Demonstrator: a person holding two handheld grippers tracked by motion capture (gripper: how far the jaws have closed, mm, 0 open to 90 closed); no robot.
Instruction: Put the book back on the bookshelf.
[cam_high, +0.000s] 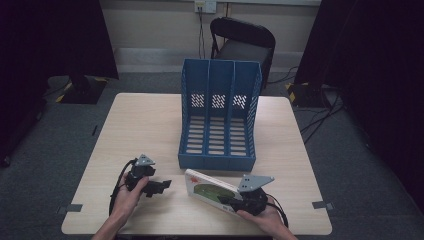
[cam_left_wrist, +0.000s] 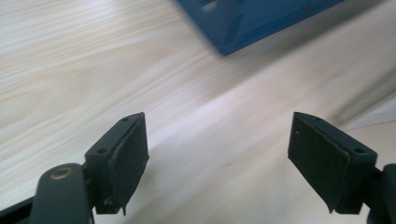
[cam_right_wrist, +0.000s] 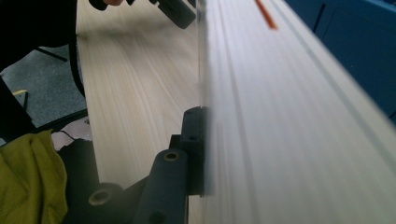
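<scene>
Right tongs clamped on the near end of a book; the book is white-edged with a green cover, tilted up off the surface, its far end toward 10 o'clock from the tongs; in the right gripper view the page edges run along the one visible black jaw, pressed flat against it; the second jaw is hidden behind the book.

Book sits at 6 o'clock of the blue file rack, just beside the rack's front lip, apart from it; the rack has three upright compartments, all showing slatted floors.

Left tongs parted, nothing between the pads; in the left gripper view the two pads stand well apart over bare wood grain, with a corner of the rack at 1 o'clock; left tongs lie at 9 o'clock of the book, near it, not touching.

Black folding chair on the floor at 12 o'clock behind the surface.
</scene>
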